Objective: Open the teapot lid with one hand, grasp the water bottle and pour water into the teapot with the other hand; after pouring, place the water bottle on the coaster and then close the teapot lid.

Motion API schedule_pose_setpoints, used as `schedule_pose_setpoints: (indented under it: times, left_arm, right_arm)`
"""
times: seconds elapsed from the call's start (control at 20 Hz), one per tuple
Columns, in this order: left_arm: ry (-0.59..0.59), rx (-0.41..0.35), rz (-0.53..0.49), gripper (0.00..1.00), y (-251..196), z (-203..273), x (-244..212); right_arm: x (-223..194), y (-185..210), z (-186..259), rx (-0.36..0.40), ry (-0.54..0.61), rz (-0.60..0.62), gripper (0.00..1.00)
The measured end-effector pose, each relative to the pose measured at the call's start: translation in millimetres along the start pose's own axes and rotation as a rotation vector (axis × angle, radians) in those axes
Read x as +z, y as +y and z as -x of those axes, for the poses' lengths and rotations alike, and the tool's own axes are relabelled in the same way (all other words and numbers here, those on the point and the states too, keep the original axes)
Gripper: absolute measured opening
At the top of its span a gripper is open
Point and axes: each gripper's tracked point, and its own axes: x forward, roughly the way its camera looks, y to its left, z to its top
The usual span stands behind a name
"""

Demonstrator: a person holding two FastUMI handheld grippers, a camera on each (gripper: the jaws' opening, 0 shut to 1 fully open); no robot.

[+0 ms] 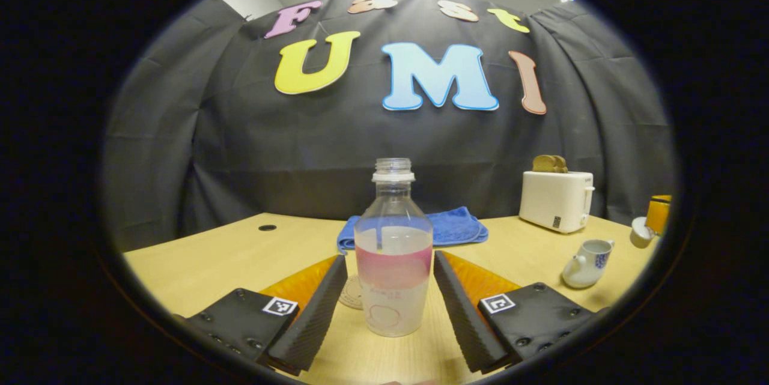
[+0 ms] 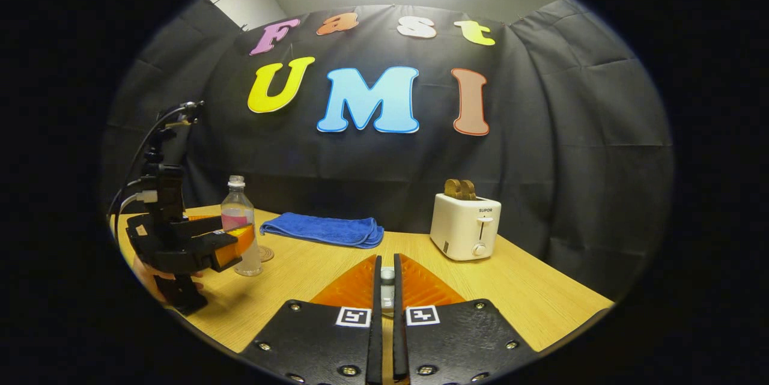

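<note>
Left gripper (image 1: 390, 301), jaws released, flanks the upright water bottle (image 1: 393, 253) without touching; lidless teapot (image 1: 586, 262) at three o'clock, toaster (image 1: 556, 199) and blue towel (image 1: 450, 226) behind (right gripper (image 2: 387, 289) clenched on a small lid (image 2: 388, 275)).

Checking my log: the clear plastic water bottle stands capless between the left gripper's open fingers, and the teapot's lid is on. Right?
One error: the white ceramic teapot has no lid on, as the left gripper view shows. The clear plastic water bottle does stand capless between the left gripper's open fingers.
</note>
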Motion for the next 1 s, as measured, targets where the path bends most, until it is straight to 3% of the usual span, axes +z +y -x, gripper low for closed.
schedule_pose_setpoints:
  times: [0.3,0.45,0.7,1.0]
  left_arm:
    - [-0.005,-0.015,0.014,0.99,-3,-13,5]
    - [0.005,-0.02,0.006,0.88,-4,-12,1]
    - [0.017,-0.036,-0.021,0.87,-9,1,2]
    - [0.024,-0.062,-0.176,0.87,-21,23,5]
  right_arm:
    - [-3,5,14,0.019,0.006,-0.012,0.07]
    - [-3,10,26,0.033,0.006,-0.03,0.07]
    - [-9,22,58,0.075,0.014,-0.059,0.07]
    - [-23,23,94,0.079,0.039,-0.08,0.07]
